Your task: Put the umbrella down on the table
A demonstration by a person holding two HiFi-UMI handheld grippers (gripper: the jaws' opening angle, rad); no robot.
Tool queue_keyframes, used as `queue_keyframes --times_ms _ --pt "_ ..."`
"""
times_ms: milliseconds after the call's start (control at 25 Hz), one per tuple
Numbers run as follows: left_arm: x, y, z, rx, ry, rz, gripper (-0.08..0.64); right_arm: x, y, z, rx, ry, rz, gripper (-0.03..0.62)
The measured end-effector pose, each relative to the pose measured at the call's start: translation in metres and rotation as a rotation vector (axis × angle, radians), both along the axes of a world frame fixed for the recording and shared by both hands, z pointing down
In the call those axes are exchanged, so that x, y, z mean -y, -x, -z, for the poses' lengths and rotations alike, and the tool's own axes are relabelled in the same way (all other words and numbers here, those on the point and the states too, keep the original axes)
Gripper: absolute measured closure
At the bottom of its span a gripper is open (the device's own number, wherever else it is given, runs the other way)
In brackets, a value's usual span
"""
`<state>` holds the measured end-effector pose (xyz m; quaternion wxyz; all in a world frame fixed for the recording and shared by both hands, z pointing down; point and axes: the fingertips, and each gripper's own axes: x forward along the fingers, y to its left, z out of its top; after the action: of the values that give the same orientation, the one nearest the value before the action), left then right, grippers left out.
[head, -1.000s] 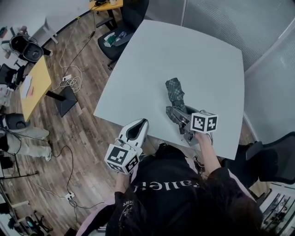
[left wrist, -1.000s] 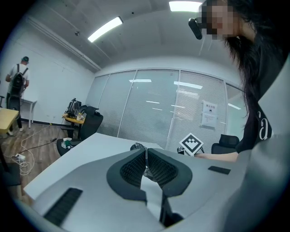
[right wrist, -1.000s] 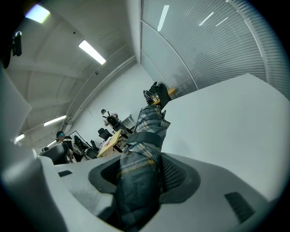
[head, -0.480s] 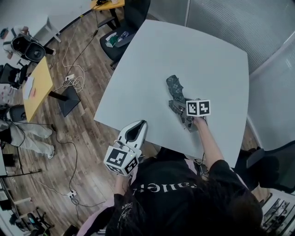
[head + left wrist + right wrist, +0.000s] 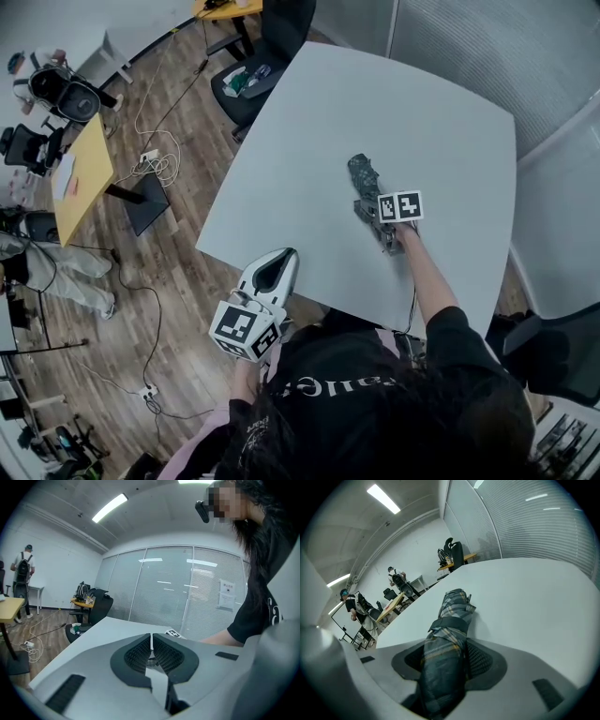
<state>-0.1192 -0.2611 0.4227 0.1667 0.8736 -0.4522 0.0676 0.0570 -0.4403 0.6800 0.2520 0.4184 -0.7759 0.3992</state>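
Note:
A folded dark plaid umbrella (image 5: 364, 175) lies lengthwise between the jaws of my right gripper (image 5: 371, 208), which is shut on its thick end over the right half of the grey table (image 5: 375, 103). In the right gripper view the umbrella (image 5: 451, 620) points away from my right gripper (image 5: 450, 660), its strapped tip low over the table (image 5: 534, 588) with a shadow close beside it; I cannot tell if it touches. My left gripper (image 5: 284, 258) hovers at the table's near edge, jaws together and empty. In its own view the left gripper (image 5: 151, 644) shows its pads meeting.
A black office chair (image 5: 253, 84) stands at the table's far left corner and another chair (image 5: 553, 337) at the right. A yellow table (image 5: 84, 169) and loose cables (image 5: 150, 159) are on the wooden floor to the left. Glass partitions (image 5: 487, 37) close the far side.
My right gripper has carried the umbrella farther out over the table and lower. The left gripper has drifted only slightly by the near edge.

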Motion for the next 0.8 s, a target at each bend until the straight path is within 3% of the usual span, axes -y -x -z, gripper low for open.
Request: queue_keyframes --times_ms 320,800 --pt "0.006 0.012 -0.004 0.013 0.011 0.026 0.529 0.013 0.004 -0.026 -0.06 -0.004 0.007 0.368" --pt "0.008 0.013 -0.012 0.028 0.026 0.017 0.529 0.013 0.003 -0.027 -0.02 -0.015 -0.036 0.302"
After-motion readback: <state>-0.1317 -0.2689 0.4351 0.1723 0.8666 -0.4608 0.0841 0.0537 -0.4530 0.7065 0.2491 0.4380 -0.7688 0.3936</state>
